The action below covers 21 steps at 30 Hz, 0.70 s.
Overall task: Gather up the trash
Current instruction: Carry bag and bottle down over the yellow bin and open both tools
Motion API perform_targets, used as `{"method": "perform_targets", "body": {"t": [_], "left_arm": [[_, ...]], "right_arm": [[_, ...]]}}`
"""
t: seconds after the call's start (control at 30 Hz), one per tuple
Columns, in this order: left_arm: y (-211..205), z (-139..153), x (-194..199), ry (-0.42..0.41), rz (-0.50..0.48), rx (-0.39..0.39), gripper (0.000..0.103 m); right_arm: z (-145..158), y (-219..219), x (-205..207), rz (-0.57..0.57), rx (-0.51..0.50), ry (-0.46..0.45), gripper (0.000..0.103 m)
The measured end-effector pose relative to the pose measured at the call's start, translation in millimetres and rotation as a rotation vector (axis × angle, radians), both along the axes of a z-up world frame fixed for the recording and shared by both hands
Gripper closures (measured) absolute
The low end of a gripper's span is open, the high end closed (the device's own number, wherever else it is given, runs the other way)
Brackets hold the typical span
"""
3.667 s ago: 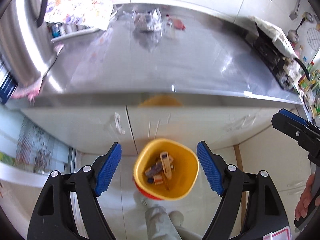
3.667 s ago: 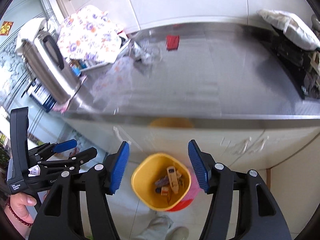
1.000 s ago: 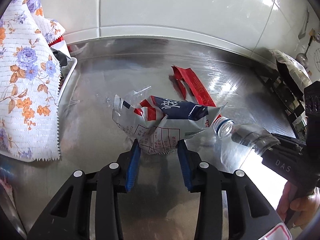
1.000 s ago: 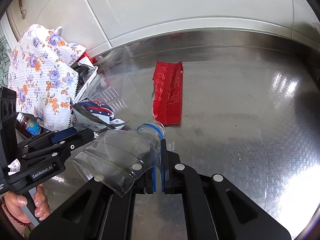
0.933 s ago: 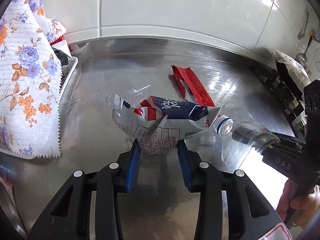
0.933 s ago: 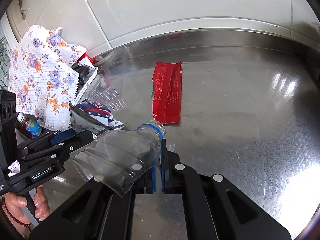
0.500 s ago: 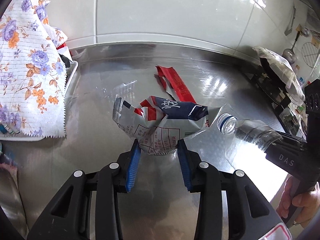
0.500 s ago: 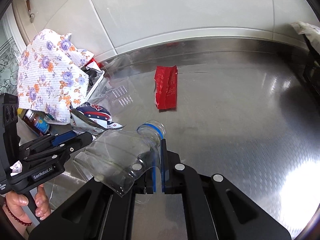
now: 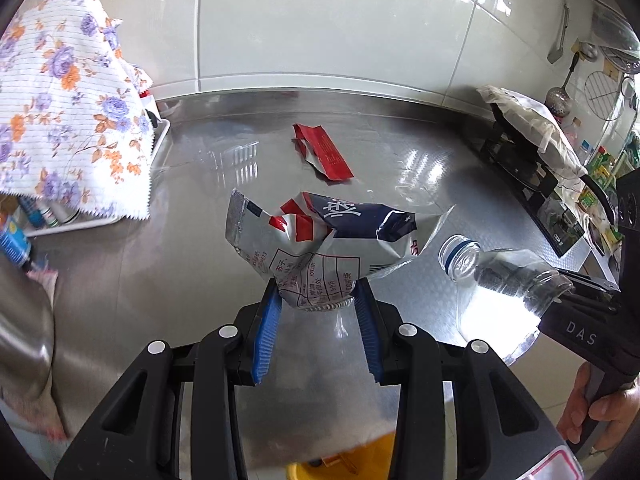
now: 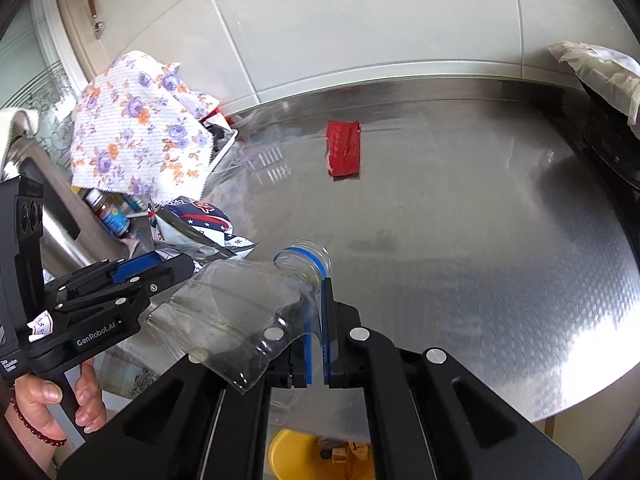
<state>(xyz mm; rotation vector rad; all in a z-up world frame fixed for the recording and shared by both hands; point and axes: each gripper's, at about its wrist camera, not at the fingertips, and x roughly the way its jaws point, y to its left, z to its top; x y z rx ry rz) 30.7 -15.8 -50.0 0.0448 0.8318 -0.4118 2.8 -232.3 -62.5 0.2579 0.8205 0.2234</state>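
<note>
Far left of the left fingers, a flowered cloth (image 9: 68, 100) drapes over a white tray at the edge of the steel surface (image 9: 420, 184), with small bottles (image 9: 24, 232) showing below its hem. The left gripper (image 9: 316, 312) has its blue fingers (image 9: 266, 332) set at a narrow gap, pressed on the lower end of a crumpled snack bag (image 9: 320, 248); the silver, navy and red bag stands up and fans out above the fingertips, clear of the surface. Beyond the bag, farther from the fingers, a red wrapper (image 9: 324, 152) lies flat on the surface, well apart from both grippers. Just right of the left fingers, the neck of a clear plastic bottle (image 9: 500, 268) points toward the bag without touching it. Below the left fingers, past the surface's near edge, part of a yellow bin (image 9: 340, 468) shows.

In the right wrist view, the left gripper's body and the hand (image 10: 48, 400) holding it sit to the left of the right fingers. The right gripper (image 10: 316, 332) is closed down almost completely, its fingers pinching the thin wall of the crushed bottle (image 10: 240, 304) near the neck; the bottle's body leans out to the left of the fingers, its blue-ringed mouth above the fingertips. The wrapper (image 10: 344, 148) lies far ahead. The bin (image 10: 296, 456) with scraps inside shows below the fingers.
</note>
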Motion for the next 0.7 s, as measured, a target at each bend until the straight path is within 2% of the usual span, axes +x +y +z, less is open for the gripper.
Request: {"method": "perform_targets", "body": {"t": [0.43,0.7], "left_arm": [[-12,10,-106,-0.030,0.089,0.022,0.066],[-15,-7,-170,0.010,0.121,0.030,0.066]], "right_arm": [[18,-10,-90,0.100,0.011,-0.050,0.098],[9,-10,-145,0.159,0.018,-0.035,0.098]]}}
